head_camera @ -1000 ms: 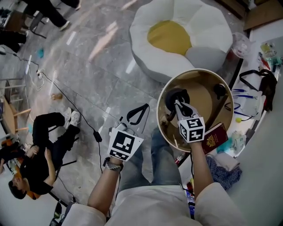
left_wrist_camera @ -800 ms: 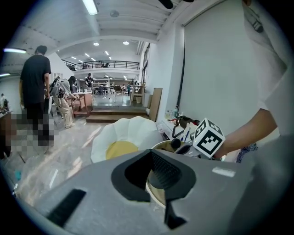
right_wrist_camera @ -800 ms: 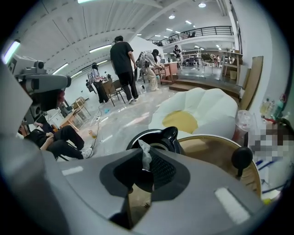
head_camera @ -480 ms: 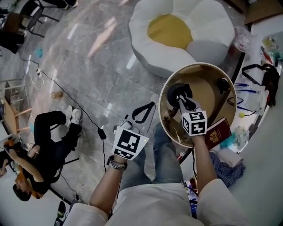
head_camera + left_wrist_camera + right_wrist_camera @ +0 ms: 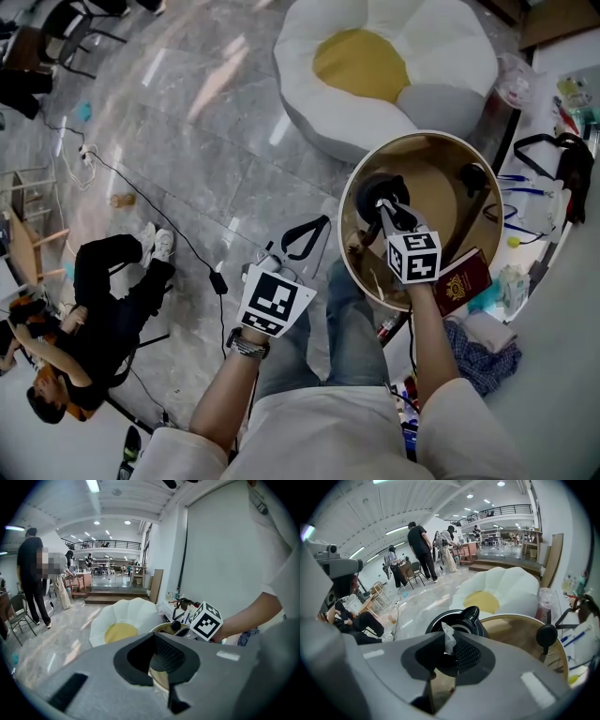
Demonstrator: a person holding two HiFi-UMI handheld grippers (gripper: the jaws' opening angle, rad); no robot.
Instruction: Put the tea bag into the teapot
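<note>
A black teapot (image 5: 373, 190) stands open-topped on the left part of a small round wooden table (image 5: 433, 202). My right gripper (image 5: 388, 216) hovers just over the pot's mouth. In the right gripper view a white tea bag (image 5: 448, 638) sticks up between the pads of the right gripper (image 5: 449, 652), directly above the teapot (image 5: 461, 618); the jaws are opening while the pads still pinch the bag. My left gripper (image 5: 302, 238) hangs left of the table over the floor, shut and empty. In its own view the left gripper (image 5: 157, 657) has nothing between its jaws.
A black round knob on a stem (image 5: 469, 177) stands at the table's far right. A red booklet (image 5: 459, 285) lies by the table's near edge, and a cluttered white counter (image 5: 562, 281) runs along the right. An egg-shaped cushion (image 5: 375, 70) lies beyond, and a person (image 5: 94, 309) sits on the floor.
My right gripper has crept slightly toward the teapot's mouth. The left gripper has drifted a little to the right.
</note>
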